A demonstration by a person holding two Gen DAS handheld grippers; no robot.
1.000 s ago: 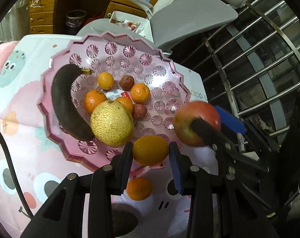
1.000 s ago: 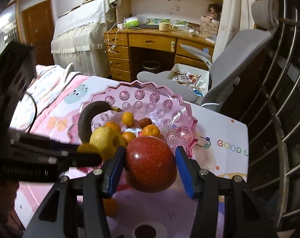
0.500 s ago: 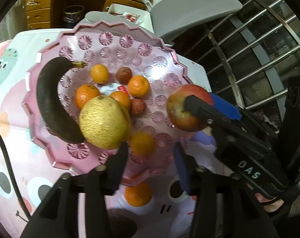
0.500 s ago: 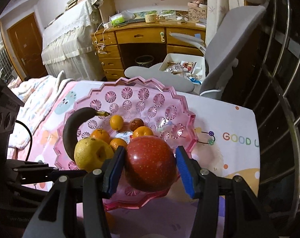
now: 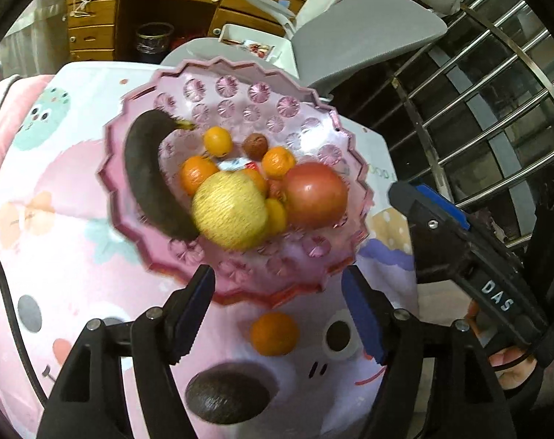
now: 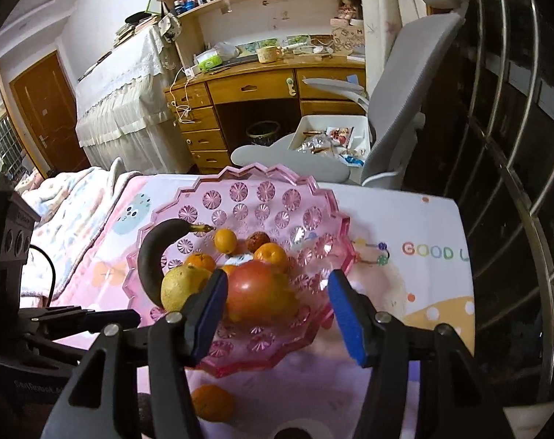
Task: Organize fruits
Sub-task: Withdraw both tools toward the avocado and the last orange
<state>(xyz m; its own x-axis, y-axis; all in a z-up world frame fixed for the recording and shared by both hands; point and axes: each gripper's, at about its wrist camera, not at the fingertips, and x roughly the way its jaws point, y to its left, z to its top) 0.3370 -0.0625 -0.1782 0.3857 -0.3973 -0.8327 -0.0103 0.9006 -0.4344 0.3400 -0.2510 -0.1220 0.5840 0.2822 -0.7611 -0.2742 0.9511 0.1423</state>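
Fruit still outside the pink bowl is the business now: a small orange lies on the cartoon-print cloth just below the rim, a dark avocado nearer the camera. The orange looks light, firm and inclined to roll, so I would pinch it across its widest part. Its skin is bright and dimpled. The left gripper and right gripper have both just been opening and stand empty; the red apple sits in the bowl beside a yellow pear.
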